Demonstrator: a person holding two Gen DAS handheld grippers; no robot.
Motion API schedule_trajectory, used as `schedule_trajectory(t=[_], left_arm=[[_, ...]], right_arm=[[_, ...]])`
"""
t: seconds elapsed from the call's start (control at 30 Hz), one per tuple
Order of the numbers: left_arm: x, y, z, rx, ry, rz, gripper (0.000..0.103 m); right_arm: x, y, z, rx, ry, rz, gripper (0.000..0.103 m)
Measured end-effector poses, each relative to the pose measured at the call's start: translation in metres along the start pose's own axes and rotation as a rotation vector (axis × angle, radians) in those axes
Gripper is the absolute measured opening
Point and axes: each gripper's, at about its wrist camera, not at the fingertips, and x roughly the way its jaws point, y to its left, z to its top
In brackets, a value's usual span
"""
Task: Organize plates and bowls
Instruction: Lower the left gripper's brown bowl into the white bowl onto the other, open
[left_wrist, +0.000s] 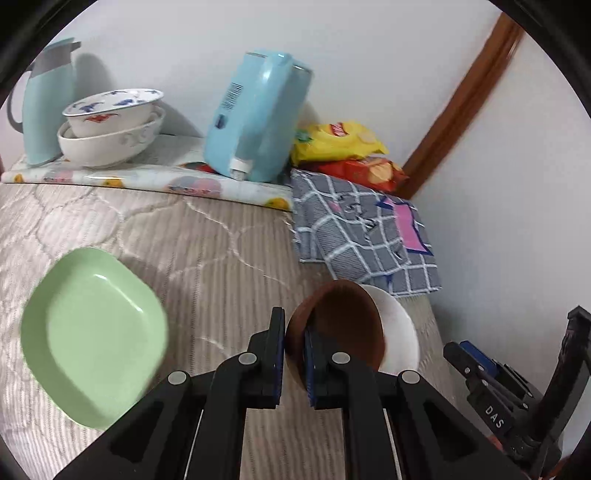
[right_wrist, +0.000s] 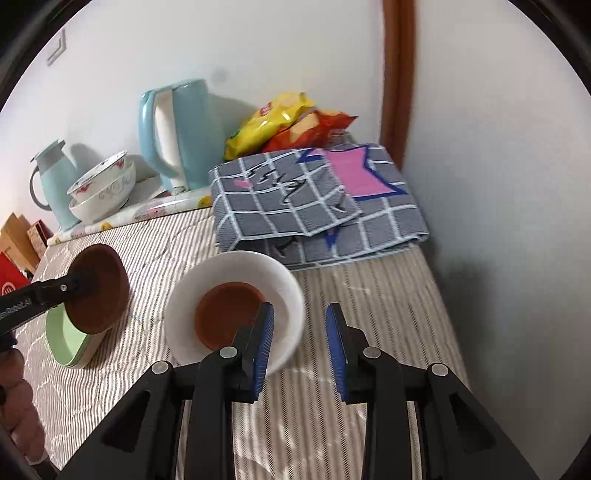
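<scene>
My left gripper (left_wrist: 294, 354) is shut on the rim of a brown bowl (left_wrist: 343, 325) and holds it tilted in the air; the bowl also shows in the right wrist view (right_wrist: 99, 291), above the green plates (right_wrist: 70, 341). A green square plate (left_wrist: 92, 332) lies on the bed to the left. A white bowl (right_wrist: 236, 273) sits on the bed with a second brown bowl (right_wrist: 225, 314) inside it. My right gripper (right_wrist: 300, 343) is open and empty, its left finger at the white bowl's near rim. Two stacked patterned bowls (left_wrist: 110, 125) stand at the back left.
A light blue kettle (left_wrist: 255, 114) and a blue thermos (left_wrist: 44, 99) stand on a flowered mat (left_wrist: 147, 177) at the back. Snack bags (left_wrist: 340, 140) and a folded checked cloth (left_wrist: 362, 236) lie at the back right, by the wall (left_wrist: 498, 206).
</scene>
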Motion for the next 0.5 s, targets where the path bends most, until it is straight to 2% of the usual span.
schedule_trajectory(t=[0.17,0.5], left_arm=[[0.011,-0.019,-0.007,0.006,0.019,-0.027,0.009],[0.041,-0.047,-0.014,0.036,0.057,-0.012,0.009]], right_arm=[[-0.01,-0.021,-0.011,0.018,0.001,-0.032,0.03],[-0.019,-0.055,-0.033,0.076,0.013,-0.047,0.03]])
